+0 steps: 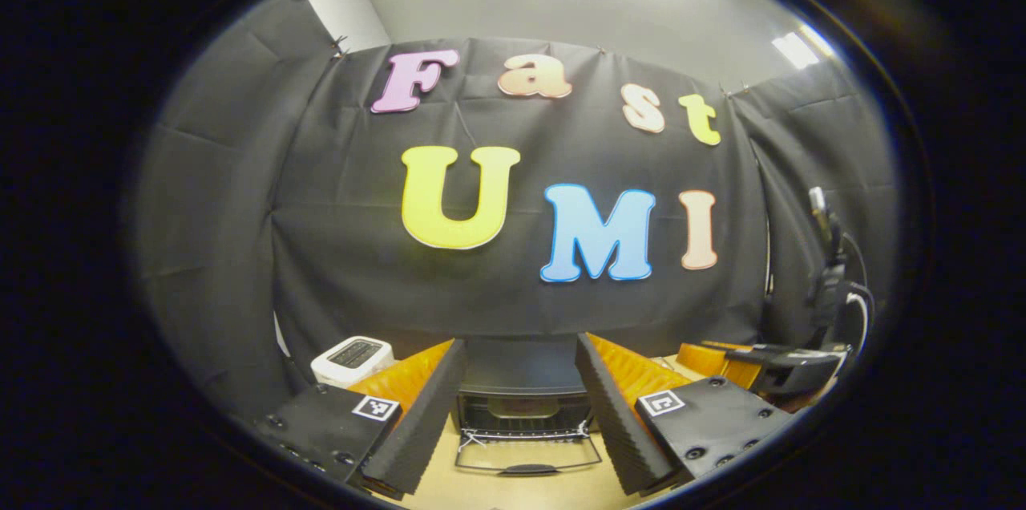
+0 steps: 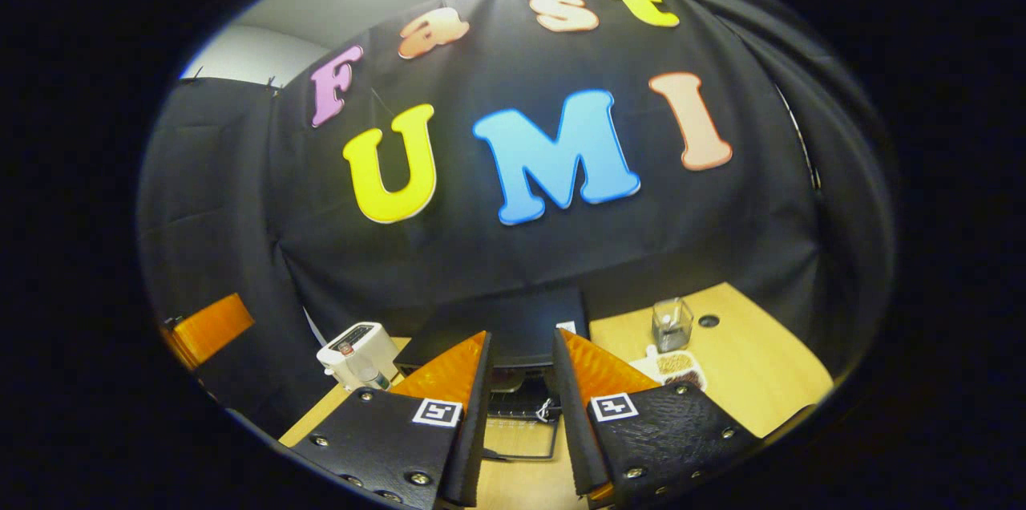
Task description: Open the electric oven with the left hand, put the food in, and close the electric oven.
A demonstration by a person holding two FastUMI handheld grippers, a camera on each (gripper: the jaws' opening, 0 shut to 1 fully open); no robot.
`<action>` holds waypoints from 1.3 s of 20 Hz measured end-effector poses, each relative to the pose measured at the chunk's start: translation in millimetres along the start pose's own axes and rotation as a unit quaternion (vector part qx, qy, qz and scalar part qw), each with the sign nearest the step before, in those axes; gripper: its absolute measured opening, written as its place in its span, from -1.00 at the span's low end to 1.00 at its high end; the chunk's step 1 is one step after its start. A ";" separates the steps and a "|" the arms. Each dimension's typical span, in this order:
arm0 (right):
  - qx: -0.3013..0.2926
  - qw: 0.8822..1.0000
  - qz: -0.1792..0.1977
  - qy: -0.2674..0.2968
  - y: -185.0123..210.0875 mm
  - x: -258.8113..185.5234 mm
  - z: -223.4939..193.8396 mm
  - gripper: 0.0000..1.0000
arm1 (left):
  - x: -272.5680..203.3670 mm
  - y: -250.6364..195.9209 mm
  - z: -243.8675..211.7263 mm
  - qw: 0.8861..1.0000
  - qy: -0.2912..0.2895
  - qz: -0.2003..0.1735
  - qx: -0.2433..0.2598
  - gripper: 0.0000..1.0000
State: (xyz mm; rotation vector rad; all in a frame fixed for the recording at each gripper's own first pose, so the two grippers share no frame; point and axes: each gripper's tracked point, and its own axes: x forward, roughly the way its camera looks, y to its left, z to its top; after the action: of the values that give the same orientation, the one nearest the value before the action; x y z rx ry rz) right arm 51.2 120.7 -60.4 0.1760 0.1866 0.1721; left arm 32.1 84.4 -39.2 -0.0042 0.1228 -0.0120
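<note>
The black electric oven stands on the wooden table straight ahead of my left gripper, which is open and holds nothing. The oven's glass door lies folded down flat toward me, handle at the front. My right gripper is also open and empty, and points at the same oven and its lowered door. A white dish of brownish food rests on the table right of the oven. The right gripper appears at the far right of the left gripper view.
A white toaster with a small bottle beside it stands left of the oven. A clear glass container sits behind the food dish, near a round hole in the tabletop. The black cloth wall closes the back.
</note>
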 end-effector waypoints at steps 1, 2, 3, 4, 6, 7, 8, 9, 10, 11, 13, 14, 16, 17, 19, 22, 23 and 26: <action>-0.009 1.000 -0.006 -0.017 -5.1 -12.6 16.3 -0.11 | -2.3 -8.1 4.0 1.000 -0.004 -0.004 0.002 0.96; -0.017 0.999 -0.002 -0.031 -7.7 -23.5 29.8 -0.08 | -3.8 -15.0 6.1 1.000 -0.006 -0.007 0.002 0.94; -0.025 0.999 0.004 -0.040 -12.1 -32.1 38.4 0.00 | -3.4 -21.3 3.9 1.000 -0.006 -0.010 0.001 0.94; -0.031 0.998 0.009 -0.051 -14.7 -36.6 45.5 0.28 | -2.3 -27.1 1.5 1.000 -0.002 -0.014 0.001 0.94; -0.030 0.997 0.005 -0.068 -24.1 -48.8 59.8 0.69 | -1.1 -36.5 -9.9 1.000 0.014 -0.023 0.007 0.86; -0.027 0.997 0.002 -0.076 -28.6 -56.4 65.2 0.70 | -0.6 -41.6 -13.4 0.999 0.020 -0.027 0.009 0.96; -0.023 0.996 -0.002 -0.083 -32.9 -59.4 70.0 0.70 | -0.2 -45.0 -17.5 0.999 0.027 -0.030 0.008 0.86; -0.023 0.996 -0.005 -0.089 -37.5 -64.1 70.6 0.70 | 1.0 -47.6 -23.6 0.999 0.034 -0.033 0.007 0.94; -0.022 0.995 -0.009 -0.093 -40.7 -62.8 72.0 0.70 | 2.9 -49.8 -31.5 0.998 0.046 -0.035 0.003 0.96; -0.021 0.995 -0.012 -0.094 -42.6 -59.0 71.5 0.70 | 5.2 -51.2 -42.1 0.997 0.060 -0.038 -0.003 0.94; -0.016 0.995 -0.017 -0.093 -49.7 -50.6 68.9 0.70 | 9.4 -54.8 -66.9 0.995 0.096 -0.041 -0.010 0.86; -0.016 0.995 -0.023 -0.091 -54.0 -46.8 66.9 0.70 | 11.6 -55.8 -81.7 0.992 0.116 -0.042 -0.007 0.94; -0.020 0.995 -0.036 -0.086 -62.5 -46.0 63.2 0.89 | 14.3 -56.6 -108.8 0.987 0.152 -0.043 -0.002 0.96; -0.020 0.995 -0.040 -0.085 -63.9 -47.5 62.3 0.97 | 15.8 -57.4 -121.3 0.985 0.168 -0.044 -0.001 0.87; -0.019 0.995 -0.045 -0.083 -68.3 -51.2 61.5 0.97 | 18.2 -59.0 -149.3 0.978 0.202 -0.046 -0.001 0.96; -0.010 0.994 -0.062 -0.092 -81.4 -50.5 65.0 0.97 | 20.8 -59.6 -195.9 0.963 0.267 -0.046 0.000 0.87; -0.007 0.994 -0.066 -0.092 -84.4 -51.9 64.8 0.97 | 20.1 -56.4 -210.7 0.956 0.289 -0.043 0.002 0.96; -0.001 0.993 -0.084 -0.087 -98.2 -51.5 62.5 0.97 | 17.5 -50.5 -248.0 0.936 0.349 -0.038 0.009 0.91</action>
State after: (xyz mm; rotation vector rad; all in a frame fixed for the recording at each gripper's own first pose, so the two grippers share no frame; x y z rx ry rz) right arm 28.9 6.0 -9.9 0.1711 0.0271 -0.0103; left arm 18.5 32.8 -287.2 0.0132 0.8352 -0.0930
